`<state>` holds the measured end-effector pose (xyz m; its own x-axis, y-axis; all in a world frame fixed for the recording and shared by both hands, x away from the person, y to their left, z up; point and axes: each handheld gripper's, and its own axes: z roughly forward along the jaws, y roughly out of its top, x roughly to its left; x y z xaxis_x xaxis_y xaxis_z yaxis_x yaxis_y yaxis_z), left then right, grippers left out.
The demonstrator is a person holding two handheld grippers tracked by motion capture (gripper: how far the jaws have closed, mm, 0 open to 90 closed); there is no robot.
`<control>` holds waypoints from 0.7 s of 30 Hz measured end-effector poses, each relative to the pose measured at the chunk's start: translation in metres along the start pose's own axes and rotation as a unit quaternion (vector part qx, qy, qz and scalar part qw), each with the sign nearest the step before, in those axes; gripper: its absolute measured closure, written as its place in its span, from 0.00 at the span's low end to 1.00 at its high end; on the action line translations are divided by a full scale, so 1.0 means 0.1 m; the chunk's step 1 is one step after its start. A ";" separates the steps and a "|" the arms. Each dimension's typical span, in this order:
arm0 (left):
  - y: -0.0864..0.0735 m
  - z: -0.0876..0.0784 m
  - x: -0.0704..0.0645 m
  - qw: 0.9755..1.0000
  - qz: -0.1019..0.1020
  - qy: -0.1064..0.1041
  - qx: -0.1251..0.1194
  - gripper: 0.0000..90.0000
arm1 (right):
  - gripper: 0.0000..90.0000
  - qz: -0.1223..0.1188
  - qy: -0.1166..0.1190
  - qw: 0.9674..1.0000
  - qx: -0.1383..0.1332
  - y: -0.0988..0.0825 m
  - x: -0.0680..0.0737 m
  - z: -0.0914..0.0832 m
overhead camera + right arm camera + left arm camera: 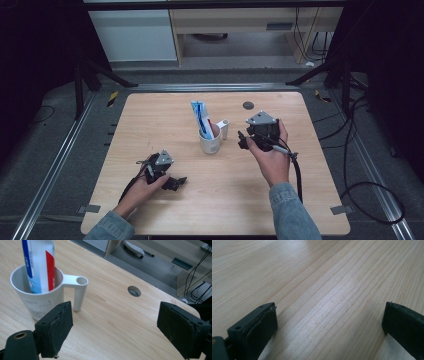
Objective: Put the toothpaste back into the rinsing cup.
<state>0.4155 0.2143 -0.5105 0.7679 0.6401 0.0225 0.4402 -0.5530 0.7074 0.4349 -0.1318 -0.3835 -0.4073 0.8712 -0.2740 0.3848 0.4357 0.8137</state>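
Left tongs [175, 182] resting low on the table [150, 115] at the near left, jaws spread wide with bare wood between them, holding nothing. Well apart from the work.

At the middle of the table, one white cup [210, 142] standing upright, handle pointing right, with one toothpaste tube [202, 117] standing inside and leaning against the rim. Tube already in the cup, so that part judged done; nothing left lying loose on the wood to be put away.

Right tongs [242, 141] just beside the cup's handle [78, 291], jaws wide apart and empty, one pad near the cup wall without touching it. Judged either freshly let go of the tube or about to take the cup by the handle; hard to tell which.

Count: one cup, one toothpaste tube, two tongs, one round grommet [248, 105] in the far part of the table.
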 end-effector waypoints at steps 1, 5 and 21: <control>0.00 0.00 0.00 1.000 0.000 0.000 0.000 0.00 | 0.15 0.003 -0.002 1.000 0.001 -0.03 -0.02 -0.01; 0.00 0.00 0.00 1.000 0.000 0.000 0.000 0.00 | 0.15 0.015 -0.003 1.000 0.007 -0.15 -0.10 -0.03; 0.00 0.00 0.00 1.000 0.000 0.000 0.000 0.00 | 0.17 0.061 -0.009 0.998 0.024 -0.61 -0.34 -0.18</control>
<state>0.4156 0.2143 -0.5105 0.7681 0.6400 0.0225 0.4401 -0.5531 0.7074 0.4109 -0.1924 -0.4146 -0.3396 0.9224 -0.1842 0.4699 0.3360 0.8162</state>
